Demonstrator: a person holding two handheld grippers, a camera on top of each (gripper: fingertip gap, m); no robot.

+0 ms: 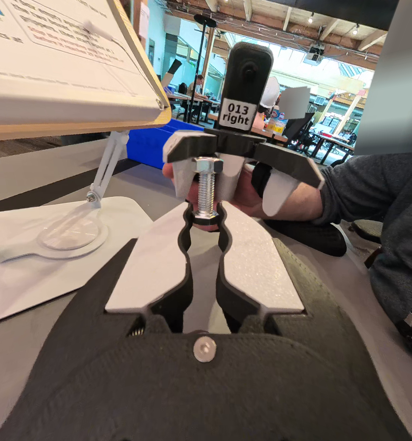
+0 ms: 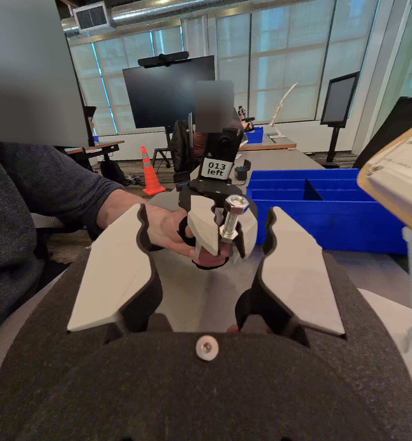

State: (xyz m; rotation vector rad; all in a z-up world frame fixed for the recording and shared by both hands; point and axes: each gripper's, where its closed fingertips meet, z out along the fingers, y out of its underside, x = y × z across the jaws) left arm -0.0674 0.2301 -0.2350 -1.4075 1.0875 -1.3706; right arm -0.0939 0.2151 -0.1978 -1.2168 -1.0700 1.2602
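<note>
A silver steel hex bolt [image 1: 206, 186] with a hex nut [image 1: 204, 214] threaded near one end of its shank stands almost upright above the grey table [image 1: 133, 191], held up off the surface. The left gripper [image 1: 204, 216] has its two white, black-lined fingers [image 1: 166, 241] drawn close together and clamped on the nut, the pads pressing its opposite sides. Facing it, the right gripper [image 2: 206, 224] has its jaws spread wide, the bolt standing well clear of both fingers [image 2: 119, 260]; it grips nothing. In the left wrist view the bolt's head sits just in front of that gripper's white fingers, and a hand [image 1: 283, 200] in a dark grey sleeve [image 1: 379, 191] holds it from behind. A blue plastic divided bin [image 2: 319, 210] sits on the table just beyond the bolt, nearer the far edge. A white-legged stand with a flat white base [image 1: 69, 226] rests near the table's side edge and carries a tilted wood-edged board with a printed sheet [image 1: 64, 59] overhanging the work area. Each gripper's black camera mount bears a small white label [image 1: 237, 114] with printed characters. On the floor beyond the table's far edge stands an orange traffic cone [image 2: 150, 174], and behind it a large dark screen [image 2: 169, 90].
</note>
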